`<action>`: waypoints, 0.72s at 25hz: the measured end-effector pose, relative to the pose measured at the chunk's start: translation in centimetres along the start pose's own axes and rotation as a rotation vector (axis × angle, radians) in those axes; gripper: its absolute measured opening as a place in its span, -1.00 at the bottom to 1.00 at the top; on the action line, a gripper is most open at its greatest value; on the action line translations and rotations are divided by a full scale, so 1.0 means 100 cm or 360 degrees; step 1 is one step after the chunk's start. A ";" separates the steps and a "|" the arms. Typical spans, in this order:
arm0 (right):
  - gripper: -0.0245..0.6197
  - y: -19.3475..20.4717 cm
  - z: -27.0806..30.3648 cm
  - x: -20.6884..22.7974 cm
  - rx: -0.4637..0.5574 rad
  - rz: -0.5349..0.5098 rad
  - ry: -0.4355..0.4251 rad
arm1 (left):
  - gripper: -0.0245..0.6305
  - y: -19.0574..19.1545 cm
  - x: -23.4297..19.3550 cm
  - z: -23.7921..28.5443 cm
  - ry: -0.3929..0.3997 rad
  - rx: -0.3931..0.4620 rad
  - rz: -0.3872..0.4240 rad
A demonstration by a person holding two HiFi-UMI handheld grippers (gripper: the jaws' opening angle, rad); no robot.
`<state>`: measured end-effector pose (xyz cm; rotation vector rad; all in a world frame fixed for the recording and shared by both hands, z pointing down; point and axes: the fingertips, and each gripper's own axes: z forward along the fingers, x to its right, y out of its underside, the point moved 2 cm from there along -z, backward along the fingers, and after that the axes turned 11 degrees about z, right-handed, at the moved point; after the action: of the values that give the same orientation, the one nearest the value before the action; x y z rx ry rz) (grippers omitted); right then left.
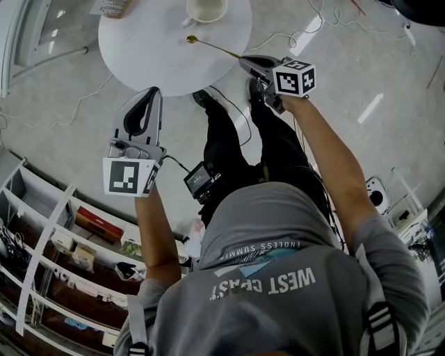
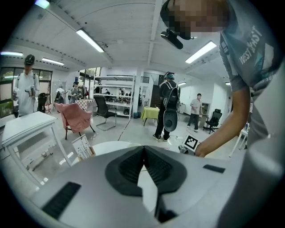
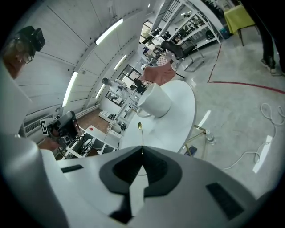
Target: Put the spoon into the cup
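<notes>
Spoon (image 1: 208, 46), slim, gold: we are judging it stiff, light, likely slippery. We are holding our left gripper (image 1: 154, 95) pressed together, empty, off the table (image 1: 139, 42). The bowl end is pointing near the cup (image 1: 206, 10). Our right gripper (image 1: 245, 61) is pinching the handle's tip.

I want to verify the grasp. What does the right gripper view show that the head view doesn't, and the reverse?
Only the right gripper view: a straight look along the right gripper, its fingers shut on the handle end of the spoon; also ceiling lights. Only the head view: the person's back and legs, and that gripper's marker cube. Both: spoon, cup, round white table.
</notes>
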<state>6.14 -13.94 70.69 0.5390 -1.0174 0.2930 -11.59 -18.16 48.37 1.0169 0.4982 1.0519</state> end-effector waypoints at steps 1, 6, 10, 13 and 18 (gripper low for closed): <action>-0.92 -0.002 -0.002 -0.004 0.0006 -0.0011 -0.0003 | -0.91 -0.002 -0.001 -0.002 -0.0007 0.0008 0.0003; -0.92 -0.013 -0.012 -0.016 0.0055 -0.0038 -0.0009 | -0.91 -0.008 -0.003 -0.010 -0.0039 0.0040 0.0020; -0.92 -0.025 -0.020 -0.022 0.0106 -0.0041 0.0001 | -0.91 -0.014 -0.004 -0.017 -0.0060 0.0063 0.0033; -0.91 -0.036 -0.025 -0.026 0.0142 -0.0045 0.0005 | -0.91 -0.019 -0.006 -0.021 -0.0079 0.0082 0.0043; -0.91 -0.052 -0.031 -0.029 0.0168 -0.0043 0.0024 | -0.91 -0.025 -0.008 -0.028 -0.0111 0.0101 0.0049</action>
<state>9.32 -16.52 65.40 0.6447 -0.9829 0.3275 -12.89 -17.90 44.72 1.1169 0.4628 1.0298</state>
